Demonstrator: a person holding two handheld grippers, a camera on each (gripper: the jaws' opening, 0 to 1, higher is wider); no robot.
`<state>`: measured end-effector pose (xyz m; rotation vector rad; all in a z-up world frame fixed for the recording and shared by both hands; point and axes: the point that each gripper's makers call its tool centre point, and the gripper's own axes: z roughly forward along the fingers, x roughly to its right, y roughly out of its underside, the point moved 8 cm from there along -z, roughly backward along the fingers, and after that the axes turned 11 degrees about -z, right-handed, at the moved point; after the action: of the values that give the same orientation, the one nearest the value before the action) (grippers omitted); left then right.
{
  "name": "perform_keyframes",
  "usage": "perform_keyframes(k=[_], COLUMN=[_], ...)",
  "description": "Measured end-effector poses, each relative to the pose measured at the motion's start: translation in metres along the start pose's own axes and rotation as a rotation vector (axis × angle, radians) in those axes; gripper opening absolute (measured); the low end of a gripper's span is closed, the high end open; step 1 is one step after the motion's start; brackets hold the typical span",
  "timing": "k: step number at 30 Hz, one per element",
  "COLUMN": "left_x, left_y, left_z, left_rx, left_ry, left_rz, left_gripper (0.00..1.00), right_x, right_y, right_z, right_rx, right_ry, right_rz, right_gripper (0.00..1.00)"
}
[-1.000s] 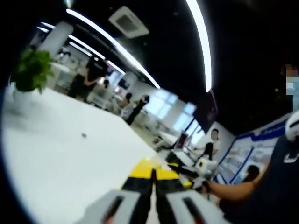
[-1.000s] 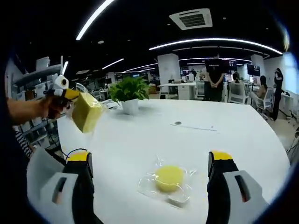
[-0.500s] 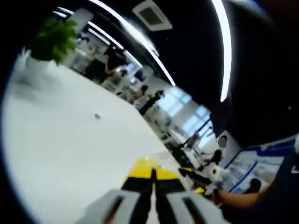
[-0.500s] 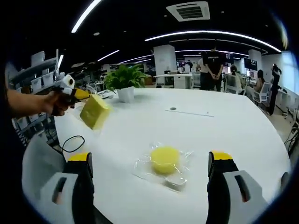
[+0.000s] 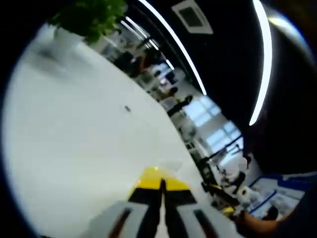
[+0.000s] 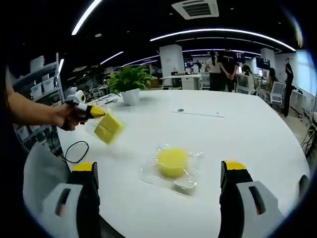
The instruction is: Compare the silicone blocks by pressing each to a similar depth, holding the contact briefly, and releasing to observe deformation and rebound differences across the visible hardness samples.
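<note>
The left gripper's fingers [image 5: 148, 196] are pressed together in the left gripper view, yellow tips meeting. In the right gripper view that same left gripper [image 6: 91, 112] pinches the top edge of a square yellow block [image 6: 109, 127] in its clear bag, so the block hangs tilted in the air above the table [image 6: 237, 134], clear of the surface. Held by one edge like that, it looks carried rather than pressed; I'd guess it is on its way to be set down beside the other sample. The hand [image 6: 67, 116] gripping the tool reaches in from the left.

The right gripper [image 6: 158, 171] has its fingers wide apart, grasping nothing, hovering low over the near edge of the table. Between them, further out, lies a round yellow block [image 6: 172, 161] flat in its crinkled clear wrapper [image 6: 188, 183]. The open fingers frame it, which seems a ready stance for coming down on it, though no press has begun.

A black cable [image 6: 77, 151] loops off the table's left edge, below the hanging block. A potted plant [image 6: 130, 82] stands at the far side, and people stand among desks beyond.

A pinch on bag film alone could let the square block slip.
</note>
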<state>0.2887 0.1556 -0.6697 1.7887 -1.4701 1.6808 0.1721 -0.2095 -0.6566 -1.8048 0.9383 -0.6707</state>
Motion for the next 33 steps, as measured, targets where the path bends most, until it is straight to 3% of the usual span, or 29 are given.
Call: perform_keyframes(k=[3, 5, 7, 9, 13, 15, 21, 26, 29, 31, 33], left_x=[-0.006, -0.01, -0.016, -0.024, -0.036, -0.044, -0.062, -0.076, -0.081, -0.082, -0.084], left_y=[-0.003, -0.006, -0.009, -0.011, -0.015, -0.015, -0.012, -0.012, -0.009, -0.01, -0.011], left_z=[0.004, 0.006, 0.006, 0.007, 0.01, 0.009, 0.01, 0.008, 0.009, 0.008, 0.008], left_rx=[-0.003, -0.008, 0.006, 0.01, 0.004, -0.022, -0.066, -0.059, -0.107, -0.09, -0.097], left_ry=[-0.033, -0.07, -0.138, -0.178, -0.212, -0.259, -0.315, -0.334, -0.382, -0.366, -0.357], left_rz=[0.018, 0.096, 0.246, 0.247, 0.358, 0.426, 0.417, 0.381, 0.477, 0.436, 0.465], left_gripper=[0.0, 0.0, 0.0, 0.0, 0.0, 0.0, 0.0, 0.0, 0.0, 0.0, 0.0], right_x=[-0.002, -0.002, -0.002, -0.001, -0.001, 0.0, 0.003, 0.003, 0.0, -0.002, -0.001], right_y=[0.002, 0.002, 0.003, 0.003, 0.002, 0.003, 0.002, 0.001, -0.001, 0.0, 0.0], right_z=[0.001, 0.001, 0.001, 0.0, -0.003, -0.003, -0.005, -0.005, -0.004, -0.004, -0.003], right_rx=[-0.004, -0.005, -0.009, -0.008, -0.009, -0.015, -0.012, -0.013, -0.006, -0.012, -0.012], right_ry=[-0.004, -0.005, -0.006, -0.003, 0.002, 0.003, 0.011, 0.014, 0.007, 0.008, 0.009], right_rz=[0.003, 0.005, 0.009, 0.011, 0.013, 0.012, 0.007, 0.012, 0.017, 0.012, 0.016], right_gripper=[0.96, 0.96, 0.96, 0.96, 0.96, 0.96, 0.96, 0.96, 0.96, 0.96, 0.96])
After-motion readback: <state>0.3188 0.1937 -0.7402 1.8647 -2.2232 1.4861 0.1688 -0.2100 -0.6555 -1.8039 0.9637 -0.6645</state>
